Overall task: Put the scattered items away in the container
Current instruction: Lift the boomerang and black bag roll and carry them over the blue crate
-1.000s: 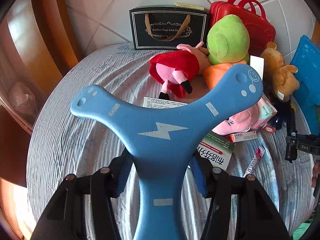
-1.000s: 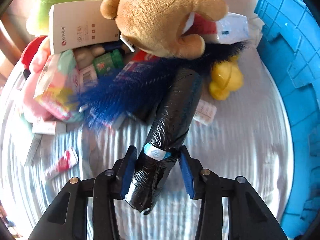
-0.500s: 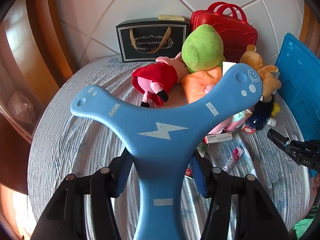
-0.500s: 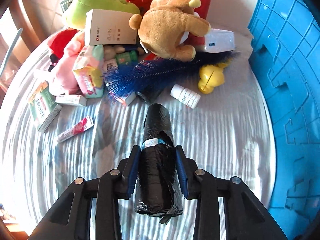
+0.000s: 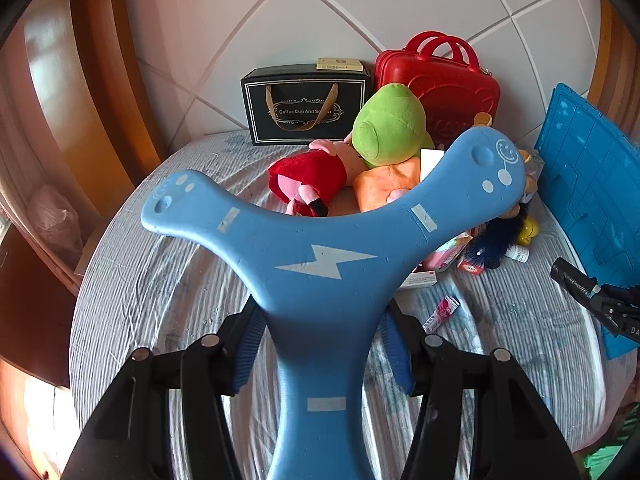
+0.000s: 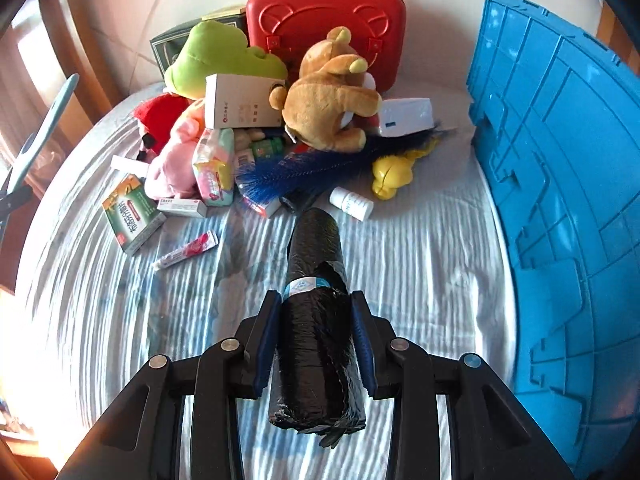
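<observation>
The left tongs (image 5: pixel 324 344) grasp a blue boomerang (image 5: pixel 320 248); the right tongs (image 6: pixel 316 344) are clenched on a black bag roll (image 6: pixel 316 320). Both loads hang above the bed (image 6: pixel 420 248), ready for carrying rightward and dropping into the blue crate (image 6: pixel 560 168).

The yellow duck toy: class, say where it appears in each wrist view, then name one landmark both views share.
Left wrist view: the duck sits far right, mid-height, mostly hidden behind the blue brush, near the blue crate.
Right wrist view: right of centre, upper half, at the brush's right end.
Shared landmark: the red case at the back.
</observation>
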Tool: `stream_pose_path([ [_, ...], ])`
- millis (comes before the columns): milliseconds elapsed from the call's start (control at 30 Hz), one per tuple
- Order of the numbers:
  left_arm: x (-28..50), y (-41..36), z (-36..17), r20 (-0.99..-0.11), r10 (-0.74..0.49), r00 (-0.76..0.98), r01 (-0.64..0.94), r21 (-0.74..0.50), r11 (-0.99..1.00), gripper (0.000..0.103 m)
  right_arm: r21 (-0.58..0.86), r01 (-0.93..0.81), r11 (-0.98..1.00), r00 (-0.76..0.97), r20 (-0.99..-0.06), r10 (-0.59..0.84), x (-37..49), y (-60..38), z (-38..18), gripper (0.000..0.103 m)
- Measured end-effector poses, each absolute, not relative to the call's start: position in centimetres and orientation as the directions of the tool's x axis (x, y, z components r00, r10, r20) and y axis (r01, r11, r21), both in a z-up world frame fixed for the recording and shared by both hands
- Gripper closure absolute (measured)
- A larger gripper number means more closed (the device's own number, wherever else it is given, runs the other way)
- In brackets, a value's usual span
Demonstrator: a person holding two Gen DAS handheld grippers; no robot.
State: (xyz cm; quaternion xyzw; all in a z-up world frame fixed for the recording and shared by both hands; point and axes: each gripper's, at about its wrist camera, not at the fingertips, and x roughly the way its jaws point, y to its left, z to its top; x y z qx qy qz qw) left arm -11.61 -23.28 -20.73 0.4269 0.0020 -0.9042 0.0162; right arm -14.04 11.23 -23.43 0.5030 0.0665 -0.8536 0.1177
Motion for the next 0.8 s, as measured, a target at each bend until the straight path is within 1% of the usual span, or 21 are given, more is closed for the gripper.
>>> stream_pose_path([
  [333,-10.1,-20.6,-15.7,-0.720,-0.022,-0.693,0.025,0.006,-1.000,0.049,0.045,0.296,-0.954,-0.552,-0.808,-0.209,-11.3,12.9,-16.2,0.069],
  [800,-8.7,-14.8,-9.4,-0.645,-0.023,-0.764,0.018,0.015,-1.000,0.049,0.061,0.334,-0.940,-0.661,-0.696,-0.280,-8.5,18.2,-6.9,0.069],
])
